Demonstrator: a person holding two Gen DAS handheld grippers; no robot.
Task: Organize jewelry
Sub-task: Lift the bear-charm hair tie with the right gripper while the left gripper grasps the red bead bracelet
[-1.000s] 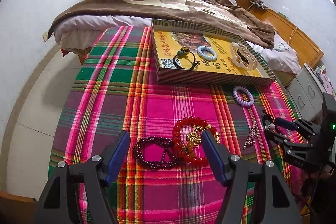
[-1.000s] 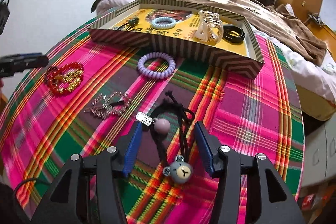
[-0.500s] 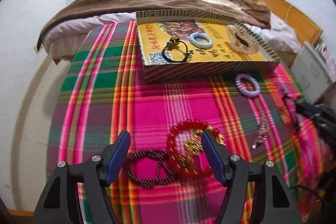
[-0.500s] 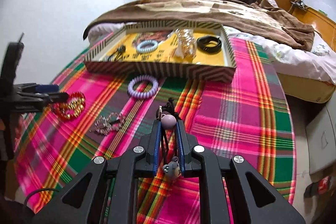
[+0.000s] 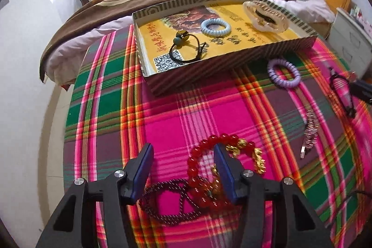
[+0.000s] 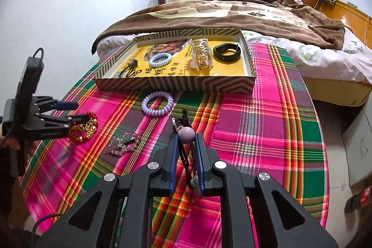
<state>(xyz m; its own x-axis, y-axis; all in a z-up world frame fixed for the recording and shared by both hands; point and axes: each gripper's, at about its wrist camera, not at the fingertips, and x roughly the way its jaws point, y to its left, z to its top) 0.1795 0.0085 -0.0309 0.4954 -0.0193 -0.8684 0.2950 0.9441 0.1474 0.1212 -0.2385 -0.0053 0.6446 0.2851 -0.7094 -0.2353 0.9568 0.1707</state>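
Observation:
My right gripper (image 6: 187,138) is shut on a black hair tie with a mauve bead (image 6: 185,133) and holds it above the plaid cloth; it also shows at the right of the left wrist view (image 5: 341,87). My left gripper (image 5: 183,155) is open, low over a red bead bracelet (image 5: 204,155) and a dark bead bracelet (image 5: 167,201). The striped tray (image 6: 176,85) holds a blue coil tie (image 6: 160,59), a clear claw clip (image 6: 201,54), a black band (image 6: 226,51) and a black tie (image 5: 186,48).
A purple coil tie (image 6: 157,104) and a rhinestone clip (image 6: 123,145) lie on the cloth in front of the tray. A bed with a brown blanket (image 6: 232,13) is behind the table. White drawers (image 5: 348,38) stand at the right.
My right gripper has closed on the black hair tie and lifted it. My left gripper has moved forward over the red bracelet and stays open.

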